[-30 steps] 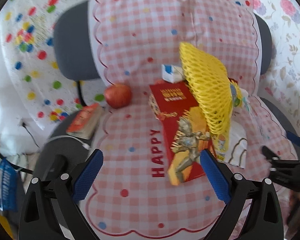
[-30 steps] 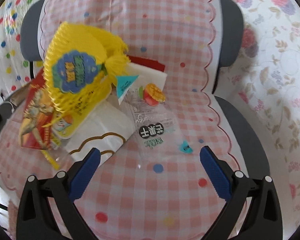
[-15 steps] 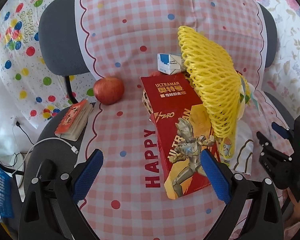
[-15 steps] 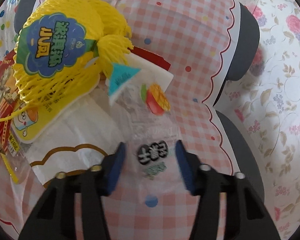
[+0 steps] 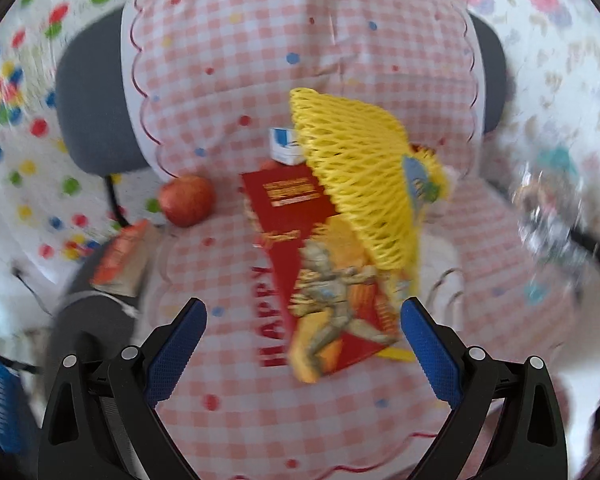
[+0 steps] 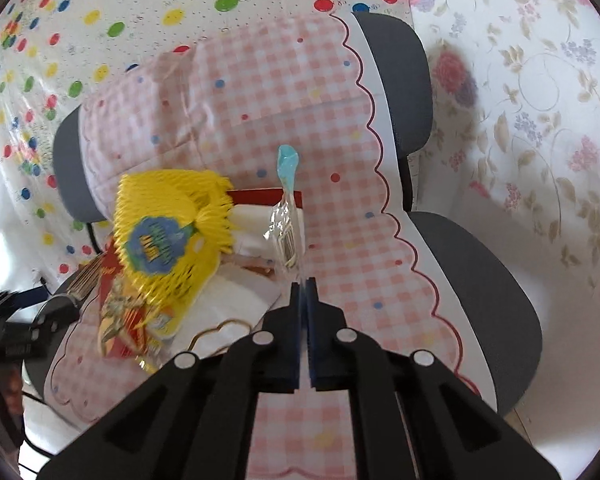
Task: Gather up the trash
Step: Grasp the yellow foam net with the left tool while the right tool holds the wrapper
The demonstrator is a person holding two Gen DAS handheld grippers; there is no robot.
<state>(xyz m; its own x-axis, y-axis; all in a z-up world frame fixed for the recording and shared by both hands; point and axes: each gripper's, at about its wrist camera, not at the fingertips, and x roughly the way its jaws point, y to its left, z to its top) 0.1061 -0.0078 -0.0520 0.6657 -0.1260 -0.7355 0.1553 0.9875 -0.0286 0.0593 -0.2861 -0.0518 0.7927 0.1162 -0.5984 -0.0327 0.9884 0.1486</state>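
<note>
My right gripper (image 6: 304, 286) is shut on a clear plastic wrapper (image 6: 287, 216) with a teal tip and holds it edge-on above the seat. The wrapper also shows blurred at the right of the left wrist view (image 5: 552, 216). A yellow foam net (image 5: 360, 184) lies over a red Ultraman box (image 5: 324, 276) on the pink checked chair cover (image 5: 228, 360); both also show in the right wrist view, the net (image 6: 168, 232) left of the wrapper. A white paper bag (image 6: 228, 308) lies under them. My left gripper (image 5: 302, 336) is open and empty, above the box's near end.
A red apple (image 5: 186, 204) and a small blue and white carton (image 5: 285, 148) sit on the seat. A book (image 5: 120, 258) lies on a grey chair (image 5: 96, 332) to the left. Patterned sheets (image 6: 540, 100) hang behind.
My right gripper closed on the clear wrapper and lifted it off the seat. My left gripper pulled back slightly, still open.
</note>
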